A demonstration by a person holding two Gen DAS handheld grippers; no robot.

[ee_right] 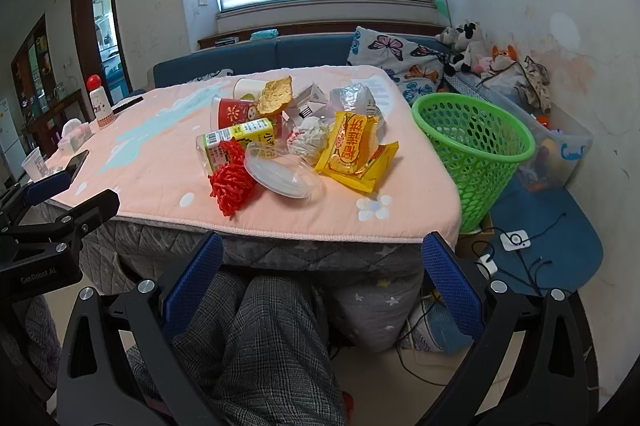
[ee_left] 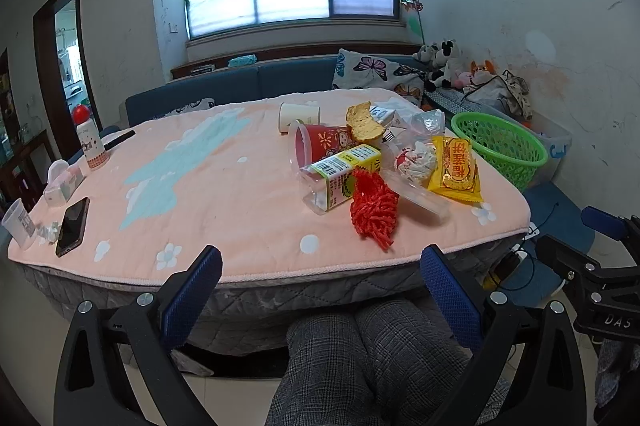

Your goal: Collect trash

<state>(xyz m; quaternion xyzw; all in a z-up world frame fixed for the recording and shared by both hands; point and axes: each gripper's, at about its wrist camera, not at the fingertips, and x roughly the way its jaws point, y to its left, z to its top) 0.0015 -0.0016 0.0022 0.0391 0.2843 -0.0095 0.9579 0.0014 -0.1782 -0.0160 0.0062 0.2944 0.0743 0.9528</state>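
Observation:
A pile of trash lies on the pink-covered table (ee_left: 224,186): a red net (ee_left: 374,210), a yellow snack wrapper (ee_left: 456,170), a clear bottle with a yellow-green label (ee_left: 340,174), a red cup (ee_left: 316,142), a white paper cup (ee_left: 298,116), crumpled paper (ee_left: 416,160) and a clear lid (ee_right: 280,170). A green mesh basket (ee_right: 476,146) stands off the table's right edge. My left gripper (ee_left: 320,262) is open and empty, below the table's front edge. My right gripper (ee_right: 322,250) is open and empty, also below the front edge.
A phone (ee_left: 73,226), a white cup (ee_left: 18,226), a tissue box (ee_left: 62,182) and a red-capped bottle (ee_left: 90,142) sit at the table's left. A blue sofa with pillows (ee_left: 380,70) is behind. Cables and a blue mat (ee_right: 540,250) lie on the floor at right. The person's knees (ee_left: 372,358) are below.

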